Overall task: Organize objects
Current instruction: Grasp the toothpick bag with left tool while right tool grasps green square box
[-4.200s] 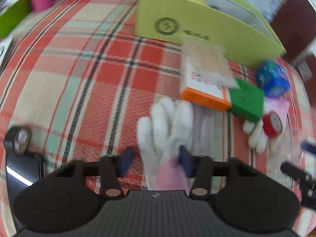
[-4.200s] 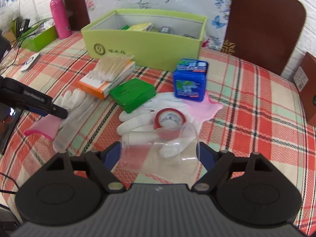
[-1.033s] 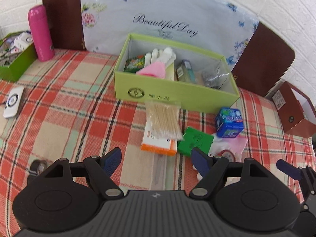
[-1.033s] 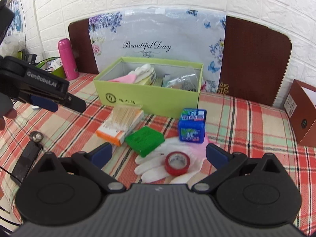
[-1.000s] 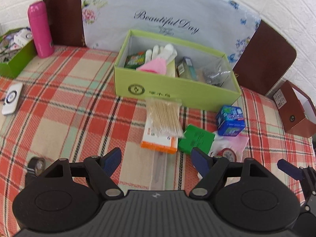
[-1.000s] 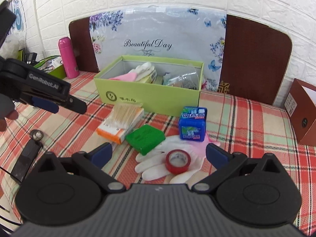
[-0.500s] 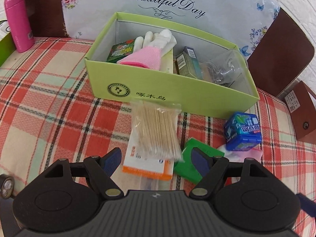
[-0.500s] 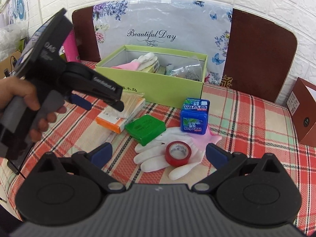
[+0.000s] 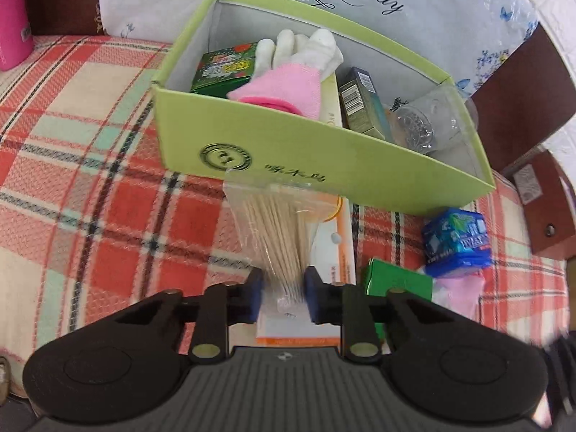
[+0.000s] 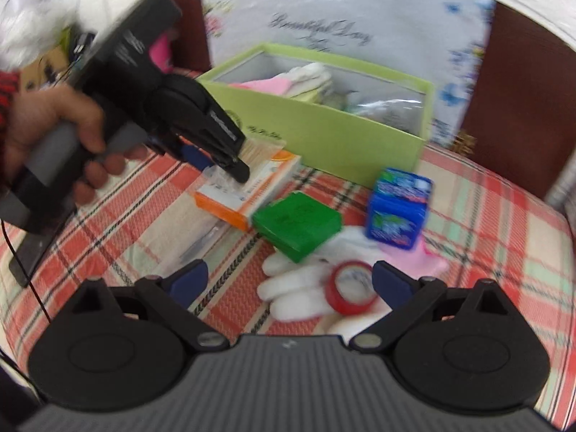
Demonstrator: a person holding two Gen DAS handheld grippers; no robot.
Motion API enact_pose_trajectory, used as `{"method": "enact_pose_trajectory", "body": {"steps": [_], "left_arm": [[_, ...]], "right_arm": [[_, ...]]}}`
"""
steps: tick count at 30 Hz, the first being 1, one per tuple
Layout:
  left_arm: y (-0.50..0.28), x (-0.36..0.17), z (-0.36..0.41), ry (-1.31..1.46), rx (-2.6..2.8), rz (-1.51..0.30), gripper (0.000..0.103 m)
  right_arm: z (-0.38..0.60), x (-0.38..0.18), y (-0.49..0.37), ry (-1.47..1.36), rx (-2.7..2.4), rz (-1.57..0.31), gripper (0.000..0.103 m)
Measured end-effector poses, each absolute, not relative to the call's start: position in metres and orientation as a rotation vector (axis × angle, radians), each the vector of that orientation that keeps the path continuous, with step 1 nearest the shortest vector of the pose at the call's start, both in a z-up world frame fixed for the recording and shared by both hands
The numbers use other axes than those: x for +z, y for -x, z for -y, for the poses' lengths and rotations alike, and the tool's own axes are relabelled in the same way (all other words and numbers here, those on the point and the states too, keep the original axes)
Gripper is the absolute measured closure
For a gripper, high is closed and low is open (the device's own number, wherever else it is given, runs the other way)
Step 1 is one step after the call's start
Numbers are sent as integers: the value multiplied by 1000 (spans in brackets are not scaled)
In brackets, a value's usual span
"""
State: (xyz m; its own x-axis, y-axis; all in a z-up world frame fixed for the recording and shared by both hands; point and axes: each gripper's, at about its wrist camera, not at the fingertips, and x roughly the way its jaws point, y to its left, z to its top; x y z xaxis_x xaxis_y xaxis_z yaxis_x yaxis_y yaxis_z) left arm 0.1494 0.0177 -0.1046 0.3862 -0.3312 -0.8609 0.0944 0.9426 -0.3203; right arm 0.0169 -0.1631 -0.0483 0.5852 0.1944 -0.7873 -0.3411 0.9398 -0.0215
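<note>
A clear bag of thin wooden sticks (image 9: 277,230) lies on an orange-and-white box (image 9: 331,252) in front of the green storage box (image 9: 324,165). My left gripper (image 9: 284,289) is closing on the bag's near end, and its blue pads touch both sides. The right wrist view shows the same gripper (image 10: 230,171) tilted down onto the bag (image 10: 259,149). My right gripper (image 10: 289,275) stands open and holds nothing, above a white glove (image 10: 298,288) and a red tape roll (image 10: 351,288). A pink-cuffed glove (image 9: 288,82) lies inside the storage box.
A small green box (image 10: 297,221) and a blue mint box (image 10: 397,208) sit on the plaid tablecloth right of the orange box. A person's hand (image 10: 54,122) holds the left gripper. A pink bottle (image 9: 10,28) stands far left and a brown box (image 9: 540,198) far right.
My left gripper came forward and down to the stick bag and its jaws narrowed from wide open onto it. The right gripper dipped towards the glove and tape.
</note>
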Motion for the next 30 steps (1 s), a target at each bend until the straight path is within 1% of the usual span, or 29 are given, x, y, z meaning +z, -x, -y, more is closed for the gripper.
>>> {"method": "enact_pose_trajectory", "body": {"steps": [5, 11, 13, 14, 15, 16, 17, 18, 21, 23, 25, 28, 30], "left_arm": [[-127, -105, -47, 210, -293, -1190, 80], [-104, -125, -71, 196, -218, -1264, 79], [-103, -128, -77, 238, -180, -1266, 71], [-104, -130, -80, 269, -164, -1261, 69], [-105, -130, -80, 298, -150, -1254, 62], [-107, -130, -79, 312, -143, -1248, 52], [-108, -130, -76, 313, -139, -1237, 49], [-110, -129, -72, 294, -134, -1225, 46], [-117, -130, -61, 225, -124, -1205, 45], [-119, -129, -57, 211, -123, -1200, 47], [-120, -128, -57, 178, -134, -1203, 78], [-116, -126, -66, 248, -146, -1227, 83], [-108, -120, -70, 272, -143, -1217, 83]], "right_arm": [[141, -69, -59, 329, 427, -911, 3], [131, -104, -105, 478, 525, -980, 4], [132, -109, -112, 463, 521, -1018, 16], [134, -110, -113, 435, 521, -1040, 26], [135, -111, -111, 405, 514, -1054, 32], [135, -111, -106, 383, 508, -1055, 34], [135, -112, -100, 372, 502, -1053, 36], [134, -112, -94, 367, 493, -1050, 36], [129, -112, -75, 323, 463, -1043, 37], [128, -108, -64, 273, 453, -1046, 38], [125, -104, -54, 234, 459, -1052, 38], [119, -95, -38, 202, 473, -1042, 38], [119, -88, -31, 178, 479, -1035, 38]]}}
